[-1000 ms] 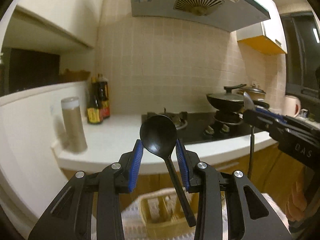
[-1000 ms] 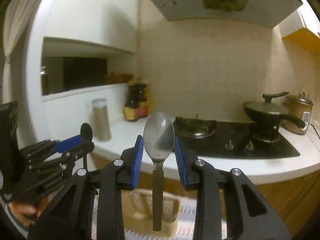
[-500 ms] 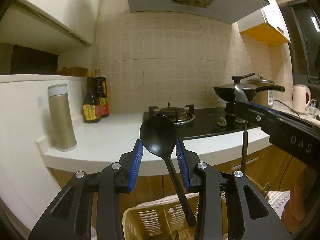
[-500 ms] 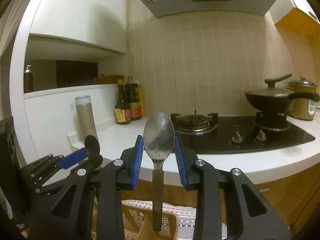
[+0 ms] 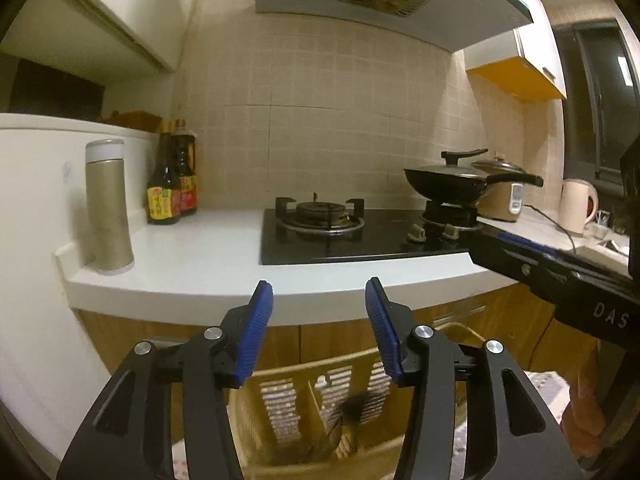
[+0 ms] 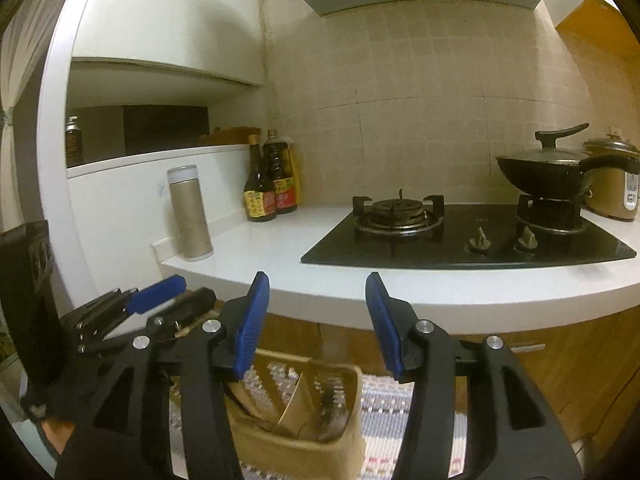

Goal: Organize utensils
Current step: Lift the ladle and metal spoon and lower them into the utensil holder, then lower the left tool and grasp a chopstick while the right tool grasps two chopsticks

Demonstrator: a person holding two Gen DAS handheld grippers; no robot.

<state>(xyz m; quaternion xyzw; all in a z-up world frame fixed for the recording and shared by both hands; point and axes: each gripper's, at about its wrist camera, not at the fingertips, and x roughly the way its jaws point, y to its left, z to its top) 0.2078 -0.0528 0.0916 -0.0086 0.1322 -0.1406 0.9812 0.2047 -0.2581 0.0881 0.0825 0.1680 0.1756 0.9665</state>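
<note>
My left gripper (image 5: 319, 312) is open and empty, held above a tan slotted utensil basket (image 5: 456, 330). A blurred black spoon (image 5: 356, 410) is inside the basket below it. My right gripper (image 6: 316, 312) is also open and empty above the same basket (image 6: 354, 384), where a blurred utensil (image 6: 328, 400) lies beside a divider. The right gripper's body shows at the right of the left wrist view (image 5: 560, 280). The left gripper shows at the lower left of the right wrist view (image 6: 156, 300).
A white counter (image 5: 192, 264) runs ahead with a gas hob (image 5: 320, 220), a black lidded pan (image 5: 452, 184), a rice cooker (image 5: 500, 192), a kettle (image 5: 578, 208), sauce bottles (image 5: 172, 184) and a gold flask (image 5: 108, 208). A striped mat (image 6: 400, 428) lies under the basket.
Both grippers have opened. The black spoon has left the left gripper and the metal spoon has left the right one; both have dropped into the basket below.
</note>
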